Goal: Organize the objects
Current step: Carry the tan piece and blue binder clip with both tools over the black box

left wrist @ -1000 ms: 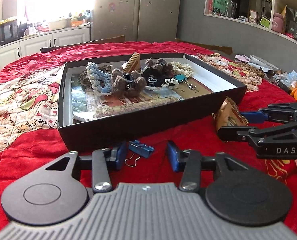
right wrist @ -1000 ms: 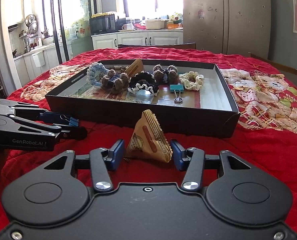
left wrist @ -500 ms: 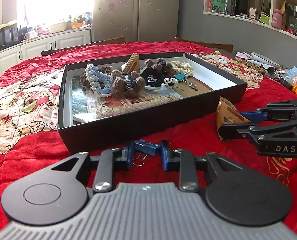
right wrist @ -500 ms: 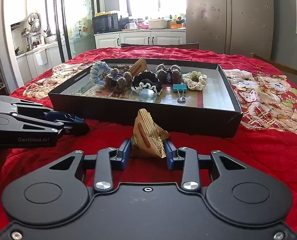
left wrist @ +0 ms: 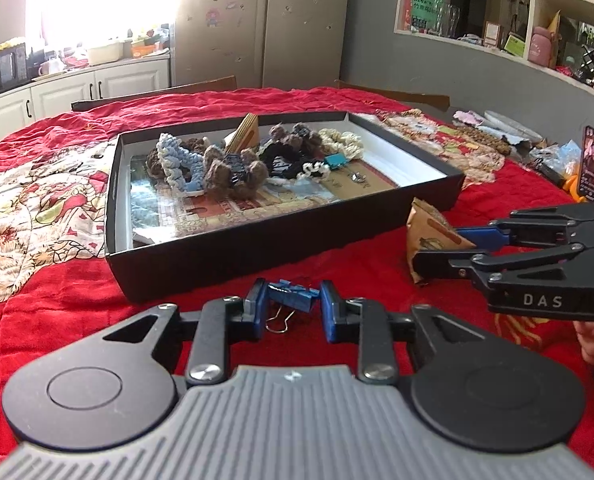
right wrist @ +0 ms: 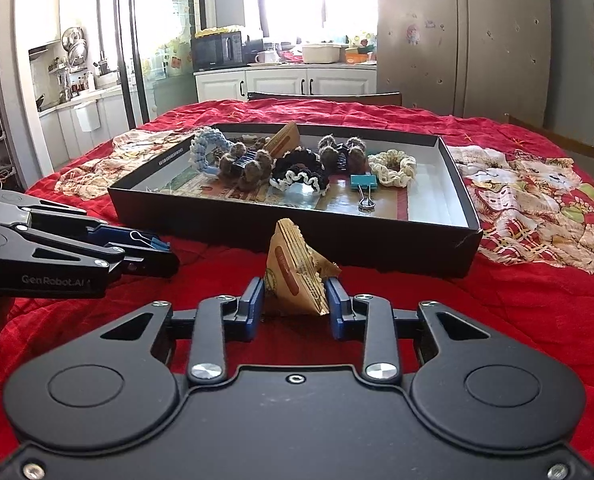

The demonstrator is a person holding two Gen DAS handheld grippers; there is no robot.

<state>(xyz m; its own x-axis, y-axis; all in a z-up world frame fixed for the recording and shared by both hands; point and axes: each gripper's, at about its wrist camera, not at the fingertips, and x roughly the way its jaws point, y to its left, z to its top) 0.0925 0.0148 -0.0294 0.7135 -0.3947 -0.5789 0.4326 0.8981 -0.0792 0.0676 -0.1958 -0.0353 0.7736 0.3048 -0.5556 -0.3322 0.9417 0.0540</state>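
On the red quilt just in front of the black box, your left gripper has just closed its jaws on a blue binder clip, pads pressing both ends, its wire handle hanging below. Beside it, your right gripper has just closed as well, pinching a tan triangular packet that stands upright on the quilt. Inside the box lie scrunchies and a teal binder clip.
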